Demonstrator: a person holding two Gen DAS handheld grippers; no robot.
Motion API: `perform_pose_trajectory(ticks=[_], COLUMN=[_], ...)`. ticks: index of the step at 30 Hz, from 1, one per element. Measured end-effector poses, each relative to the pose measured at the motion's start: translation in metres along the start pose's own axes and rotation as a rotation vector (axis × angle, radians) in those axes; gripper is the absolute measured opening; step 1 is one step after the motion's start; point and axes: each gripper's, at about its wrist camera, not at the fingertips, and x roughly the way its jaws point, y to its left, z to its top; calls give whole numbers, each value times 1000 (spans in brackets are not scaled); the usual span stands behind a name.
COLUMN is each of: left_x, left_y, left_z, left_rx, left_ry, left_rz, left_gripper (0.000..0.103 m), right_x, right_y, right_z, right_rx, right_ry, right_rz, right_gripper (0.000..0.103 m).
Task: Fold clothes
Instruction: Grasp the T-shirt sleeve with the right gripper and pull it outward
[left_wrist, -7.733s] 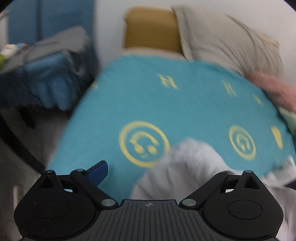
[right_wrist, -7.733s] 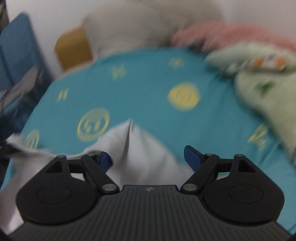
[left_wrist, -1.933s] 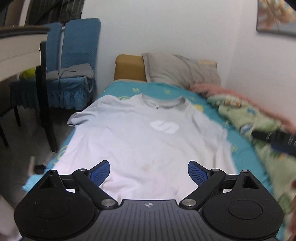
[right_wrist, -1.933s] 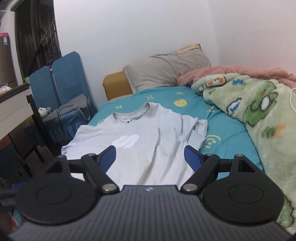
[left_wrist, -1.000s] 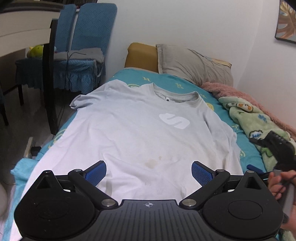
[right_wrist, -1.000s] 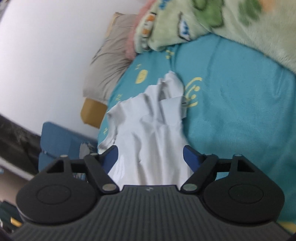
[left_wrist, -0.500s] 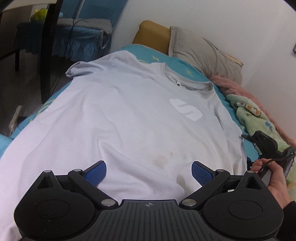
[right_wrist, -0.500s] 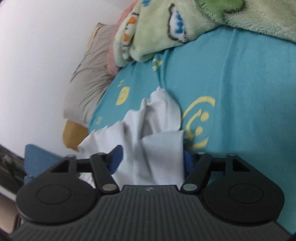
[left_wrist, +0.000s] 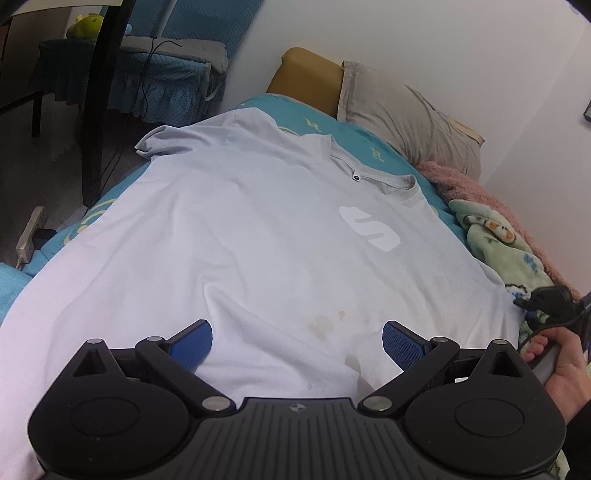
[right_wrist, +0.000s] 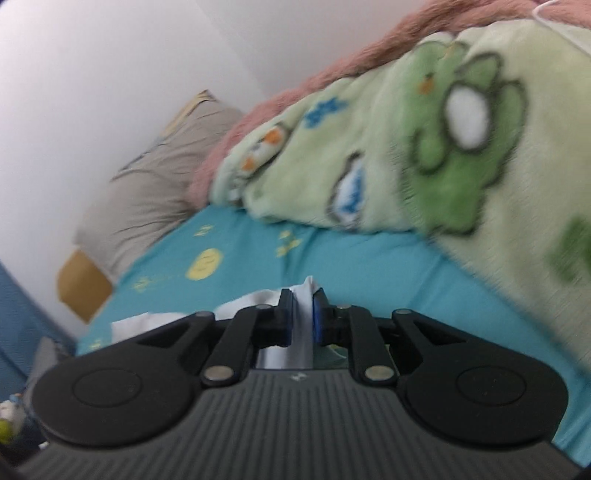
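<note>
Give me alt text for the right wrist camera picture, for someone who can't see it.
The right claw is shut on a fold of the white T-shirt, pinched just above a teal bedsheet. Behind it lie a blurred green cartoon blanket, a pink blanket and a grey pillow against a white wall.

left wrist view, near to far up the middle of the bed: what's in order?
Left gripper, jaws open → stains on the white T-shirt → its white logo → its collar → teal bedsheet → grey pillow → white wall.
</note>
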Motion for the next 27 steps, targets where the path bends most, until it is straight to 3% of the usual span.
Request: perform_pose_trajectory(ticks=[7,11,15,20,21,22,23,24,27], left_x=[5,7,1,-18,-22,-26,-31,-36,-54], left_y=[-6,-12,-20,-35,-39,-42,-45,-48,-58], left_z=[-4,-7,-11,-19,-21,-24,-27,-31,-44], left_rx=[56,98,150,235,252,267,282,297,341], left_ry=[-1,2,-17,-60,-63,-64,-63,-60,-30], left_rz=[18,23,28,31,27,24,19,14,-24], left_gripper=[100,100,100,100,100,100,99,99,98], right_x=[12,2,-39,-135,-152,-164,-177,-190,-228], right_y=[-26,-30,-6,26,25,21,17,13,2], right_z=[8,11,8,1,1,0,-1,-2,-5], right_rx=[-132,-164,-292,-376,-369,-363,-357,-350,-332], right_ry=[-15,30,89,139,140,136,132,128,115], right_rz=[-121,-97,-15,167,188,198,208,218,247], right_gripper=[9,10,11,14,23,52,70,96,95])
